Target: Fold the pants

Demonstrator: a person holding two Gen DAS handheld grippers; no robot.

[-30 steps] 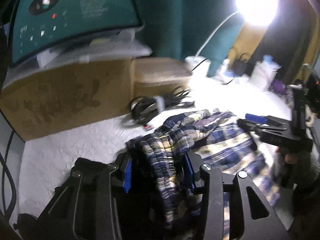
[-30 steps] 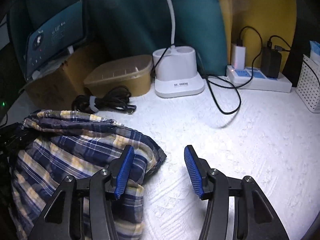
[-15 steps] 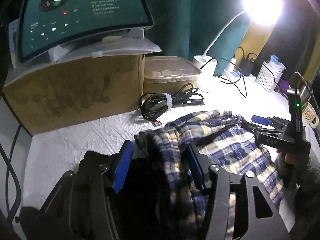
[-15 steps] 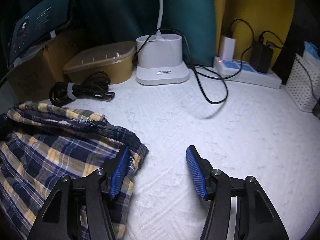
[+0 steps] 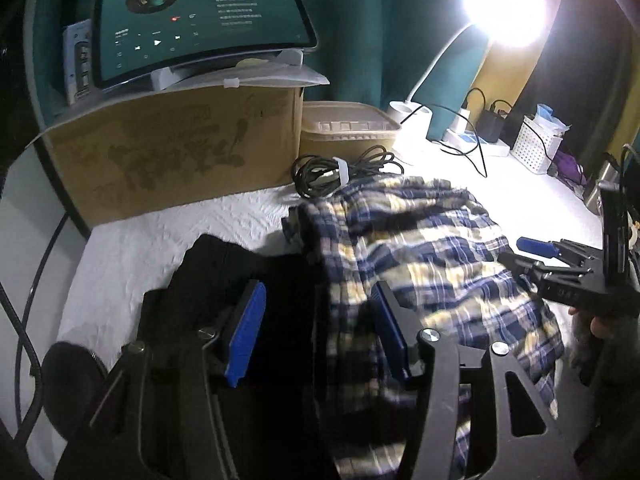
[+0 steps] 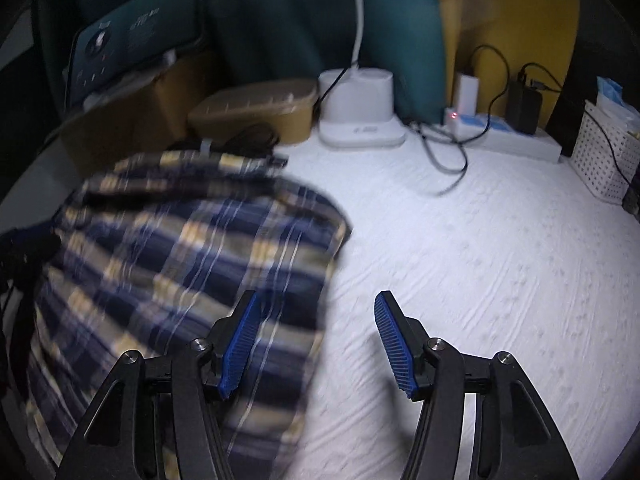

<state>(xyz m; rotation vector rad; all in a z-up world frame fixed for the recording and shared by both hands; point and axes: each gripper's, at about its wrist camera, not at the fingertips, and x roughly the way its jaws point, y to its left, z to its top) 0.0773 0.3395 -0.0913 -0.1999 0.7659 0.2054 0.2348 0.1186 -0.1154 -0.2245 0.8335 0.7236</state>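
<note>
At frame centre: plaid pants (image 5: 420, 248) heaped on tabletop (image 6: 480, 240) | left gripper (image 5: 316, 336) wide, empty | right gripper (image 6: 316, 344) wide at hem, likely for next fold

Pants (image 5: 420, 248): soft woven plaid cloth, matt, crumpled. Table cover (image 6: 480, 248): white, rough embossed texture. Left gripper (image 5: 316, 336) and right gripper (image 6: 316, 344): matt black frames, blue ribbed pads (image 6: 394, 344), shiny metal screws. Box (image 5: 172, 156): matt brown cardboard. Tablet screen (image 5: 200, 16): glossy. Basket (image 6: 608, 156): white perforated plastic.
</note>
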